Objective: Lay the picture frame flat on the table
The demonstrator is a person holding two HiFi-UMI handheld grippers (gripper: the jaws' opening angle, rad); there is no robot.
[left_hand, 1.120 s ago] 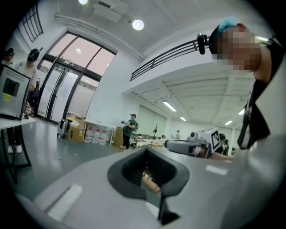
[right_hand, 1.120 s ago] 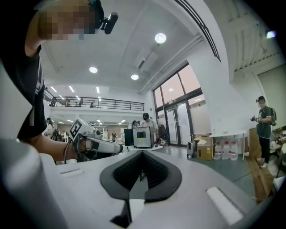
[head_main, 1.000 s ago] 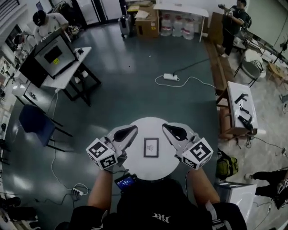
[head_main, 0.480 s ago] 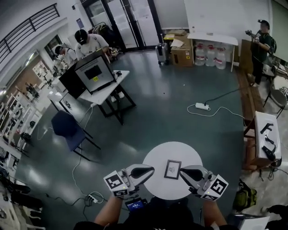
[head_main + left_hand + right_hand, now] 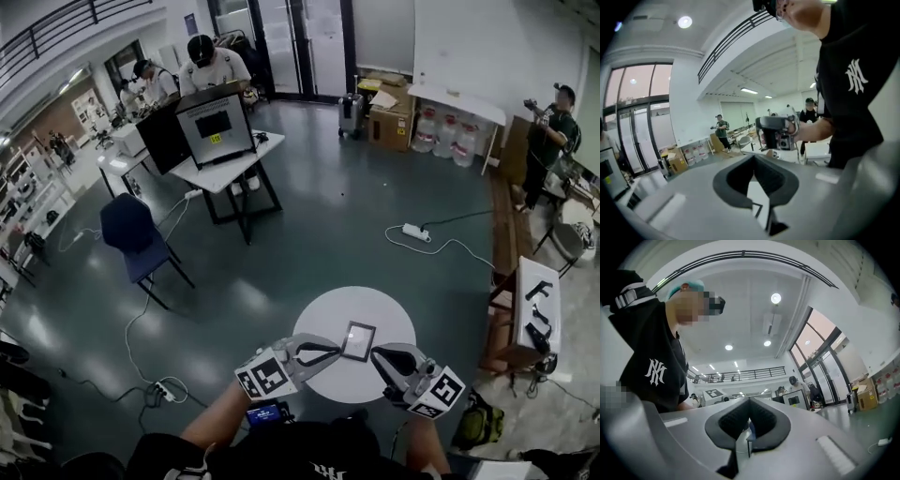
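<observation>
The picture frame, a dark rim round a pale picture, lies flat near the middle of the round white table. My left gripper hovers just left of the frame, its jaws together with nothing between them. At the table's near right edge my right gripper is shut and empty too, a little apart from the frame. In the left gripper view a dark frame corner shows through the slit between the jaws, and the left gripper points across at the other gripper. The right gripper looks out along the table.
A blue chair and a desk with a monitor stand far left, with people behind. A power strip and its cable lie on the floor beyond the table. A bench with tools is at the right, and a person stands far right.
The head camera has tilted up, so table and frame sit lower and smaller. Both grippers have drawn back from flanking the frame towards the table's near edge. The frame has stayed flat.
</observation>
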